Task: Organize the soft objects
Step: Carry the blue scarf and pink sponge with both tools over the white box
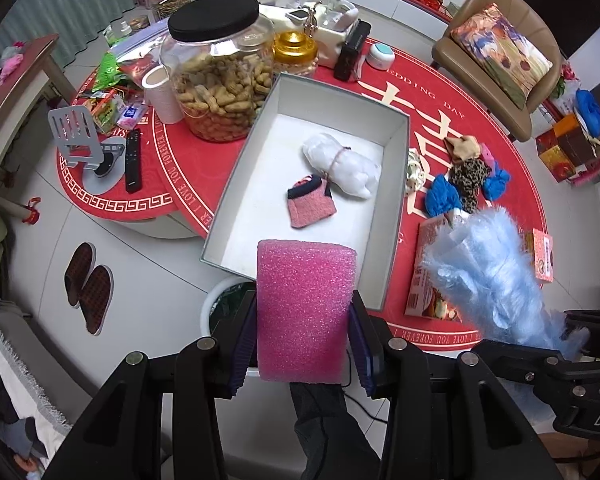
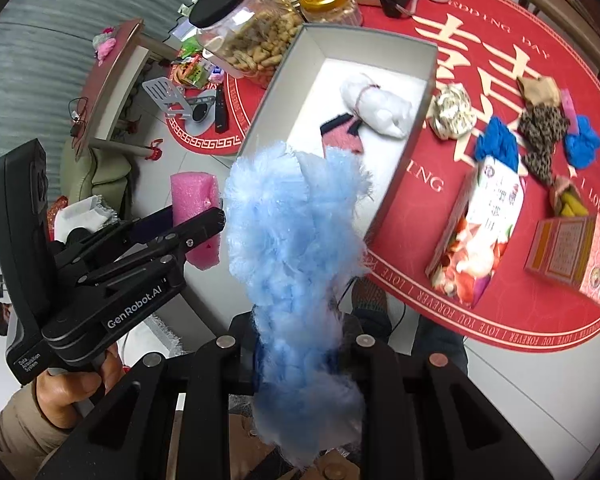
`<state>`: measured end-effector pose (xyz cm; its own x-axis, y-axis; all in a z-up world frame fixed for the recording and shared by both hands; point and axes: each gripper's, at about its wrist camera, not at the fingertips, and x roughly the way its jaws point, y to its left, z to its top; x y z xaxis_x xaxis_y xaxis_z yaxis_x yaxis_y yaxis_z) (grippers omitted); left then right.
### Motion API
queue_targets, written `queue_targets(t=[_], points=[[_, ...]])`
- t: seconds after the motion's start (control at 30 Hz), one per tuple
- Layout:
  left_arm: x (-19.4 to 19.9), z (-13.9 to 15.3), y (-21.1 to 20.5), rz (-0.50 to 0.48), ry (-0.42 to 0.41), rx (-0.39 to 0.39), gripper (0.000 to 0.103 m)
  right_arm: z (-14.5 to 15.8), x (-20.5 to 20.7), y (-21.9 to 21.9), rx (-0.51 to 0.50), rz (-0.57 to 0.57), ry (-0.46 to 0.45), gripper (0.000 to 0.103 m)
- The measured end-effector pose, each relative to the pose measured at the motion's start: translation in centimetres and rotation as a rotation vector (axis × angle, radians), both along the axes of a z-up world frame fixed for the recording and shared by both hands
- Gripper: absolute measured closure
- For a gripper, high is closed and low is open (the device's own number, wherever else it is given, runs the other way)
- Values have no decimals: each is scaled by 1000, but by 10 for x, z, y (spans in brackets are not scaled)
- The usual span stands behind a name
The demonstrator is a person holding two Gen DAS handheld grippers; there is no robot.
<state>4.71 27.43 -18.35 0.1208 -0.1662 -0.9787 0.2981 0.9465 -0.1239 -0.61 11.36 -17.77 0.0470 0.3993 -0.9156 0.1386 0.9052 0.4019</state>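
My left gripper (image 1: 302, 344) is shut on a pink foam block (image 1: 304, 308), held just short of the near edge of the open grey box (image 1: 396, 200); it also shows in the right wrist view (image 2: 196, 216). My right gripper (image 2: 300, 356) is shut on a fluffy light-blue cloth (image 2: 296, 248), seen at the right of the left wrist view (image 1: 496, 276). Inside the box lie a white tied bundle (image 1: 342, 164) and a pink knit piece (image 1: 311, 201). More soft items lie on the red table: blue cloths (image 2: 496, 144), a leopard cloth (image 2: 542, 132), a cream bundle (image 2: 452, 114).
A big peanut jar (image 1: 220, 76) and a gold-lidded jar (image 1: 296, 50) stand behind the box. Snack packets (image 2: 480, 232), a pink carton (image 2: 576, 252), a remote (image 1: 133, 160) and a phone stand (image 1: 76, 132) lie on the table. Slippers (image 1: 88, 288) are on the floor.
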Motion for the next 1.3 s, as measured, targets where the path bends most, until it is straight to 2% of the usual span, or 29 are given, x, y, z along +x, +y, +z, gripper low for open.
queue_targets(t=[0.33, 0.8, 1.3], points=[[19, 4, -5, -11, 0, -14, 59, 14, 24, -5, -34, -7, -14, 77], [40, -7, -14, -11, 16, -5, 59, 7, 49, -11, -74, 8, 16, 77], [71, -47, -21, 19, 49, 60, 59, -24, 88, -7, -97, 13, 35, 77]])
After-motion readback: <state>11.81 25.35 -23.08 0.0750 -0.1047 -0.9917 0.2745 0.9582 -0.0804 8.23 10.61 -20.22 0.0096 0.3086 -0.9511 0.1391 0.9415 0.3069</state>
